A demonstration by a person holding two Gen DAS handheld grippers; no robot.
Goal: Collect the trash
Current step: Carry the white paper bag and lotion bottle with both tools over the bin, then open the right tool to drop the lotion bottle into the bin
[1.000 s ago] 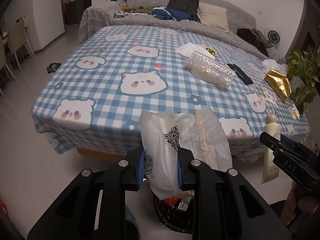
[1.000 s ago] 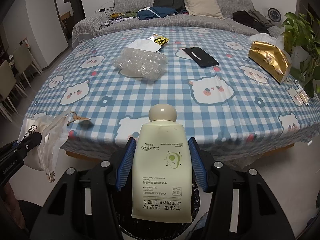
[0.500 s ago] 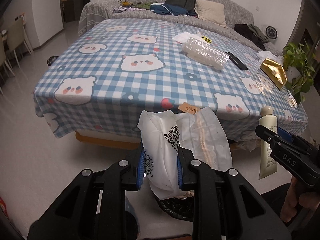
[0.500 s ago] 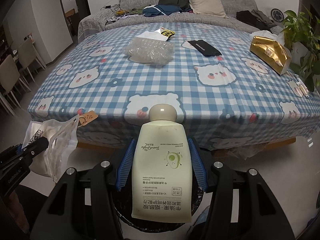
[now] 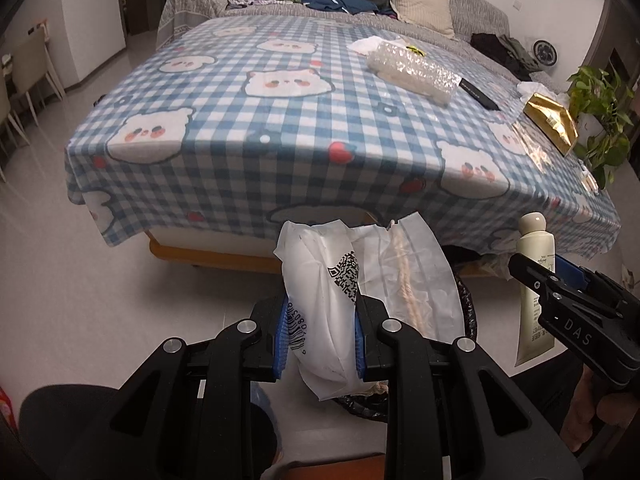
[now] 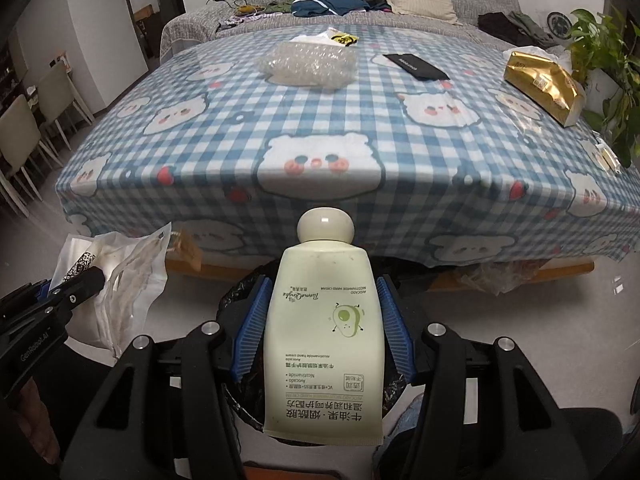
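My left gripper (image 5: pixel 320 336) is shut on a crumpled white plastic bag (image 5: pixel 328 304) with a QR code, and a clear wrapper (image 5: pixel 408 280) hangs beside it. My right gripper (image 6: pixel 322 320) is shut on a pale green hand cream tube (image 6: pixel 324 336), cap away from me. Both hang over the floor in front of the table, above a black-lined trash bin (image 6: pixel 244 292) that shows mostly hidden under the tube. In the left wrist view the bin's liner (image 5: pixel 466 304) peeks out behind the bag, and the tube (image 5: pixel 534 280) shows at right.
The table (image 6: pixel 320 120) has a blue checked bear cloth. On it lie bubble wrap (image 6: pixel 310 64), a black pouch (image 6: pixel 416 66), a gold package (image 6: pixel 540 84) and a white packet (image 6: pixel 340 38). A plant (image 6: pixel 608 52) stands right, chairs (image 6: pixel 36 120) left, a sofa behind.
Both grippers have drawn back from the table and sunk lower with their loads. The table edge now sits farther up in both views, and more of the bin shows below.
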